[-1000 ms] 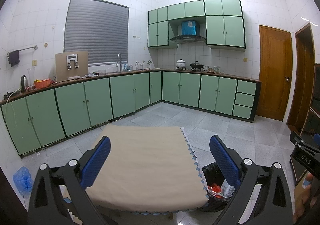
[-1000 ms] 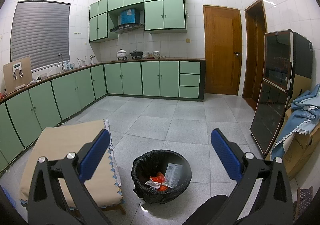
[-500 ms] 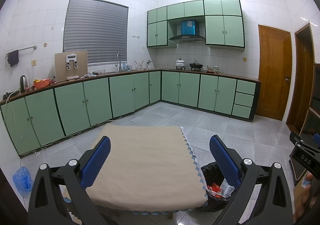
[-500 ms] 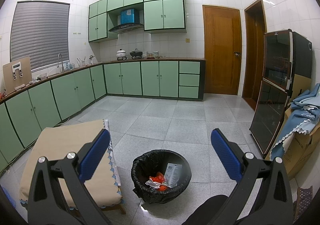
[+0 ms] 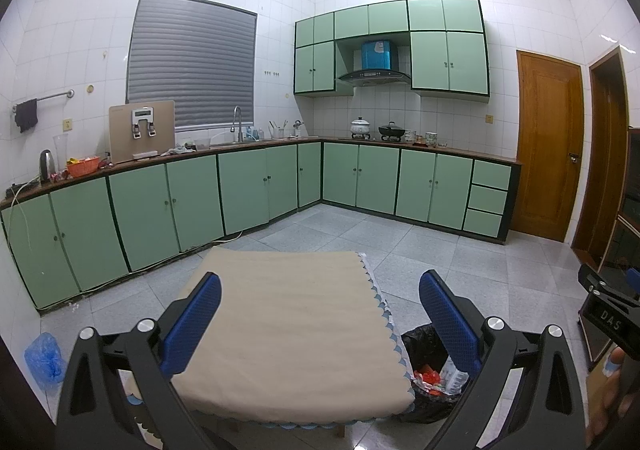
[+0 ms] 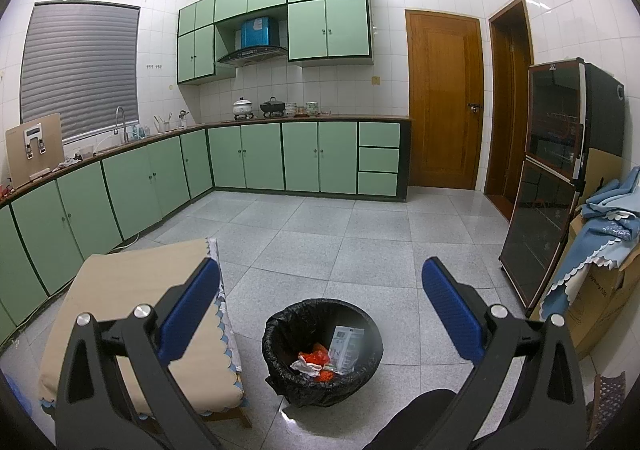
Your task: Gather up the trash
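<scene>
Both our left gripper and right gripper gaped empty; the bin's wrappers looked light, crumply, best pinched at an edge.

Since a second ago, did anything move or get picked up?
Nothing visibly changed. The left gripper and right gripper stay open and empty, the trash bin still holds its wrappers beside the cloth-covered table, and nothing was grabbed or dropped.
</scene>
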### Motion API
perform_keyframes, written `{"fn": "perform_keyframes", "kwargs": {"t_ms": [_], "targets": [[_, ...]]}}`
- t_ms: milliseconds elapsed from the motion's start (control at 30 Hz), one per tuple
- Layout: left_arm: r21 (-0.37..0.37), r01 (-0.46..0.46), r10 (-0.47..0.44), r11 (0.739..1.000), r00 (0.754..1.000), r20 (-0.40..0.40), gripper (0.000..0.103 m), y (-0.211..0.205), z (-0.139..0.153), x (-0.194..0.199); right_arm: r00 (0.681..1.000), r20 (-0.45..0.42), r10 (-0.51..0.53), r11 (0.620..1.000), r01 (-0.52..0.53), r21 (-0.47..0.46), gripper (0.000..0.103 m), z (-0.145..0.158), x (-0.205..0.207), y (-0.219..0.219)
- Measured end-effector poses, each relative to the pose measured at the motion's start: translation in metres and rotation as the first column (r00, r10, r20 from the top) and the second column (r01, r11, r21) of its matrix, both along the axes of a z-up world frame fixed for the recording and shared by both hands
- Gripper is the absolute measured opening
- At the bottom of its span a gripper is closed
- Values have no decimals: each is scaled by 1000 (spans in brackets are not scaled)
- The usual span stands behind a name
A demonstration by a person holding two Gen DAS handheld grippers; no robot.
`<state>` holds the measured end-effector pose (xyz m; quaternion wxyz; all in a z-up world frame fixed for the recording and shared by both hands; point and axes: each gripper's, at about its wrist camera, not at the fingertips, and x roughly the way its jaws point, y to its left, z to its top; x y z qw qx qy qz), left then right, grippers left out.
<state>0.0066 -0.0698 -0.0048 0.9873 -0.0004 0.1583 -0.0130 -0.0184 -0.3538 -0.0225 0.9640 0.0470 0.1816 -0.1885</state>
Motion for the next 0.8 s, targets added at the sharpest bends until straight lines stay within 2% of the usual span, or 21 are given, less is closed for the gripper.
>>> {"fn": "perform_keyframes", "kwargs": {"t_ms": [800], "targets": [[-5,-2,2,1000,1000,-4,97,2,2,1,1000,-2,0,1000,0,-1,98,-2,-1,-1]]}}
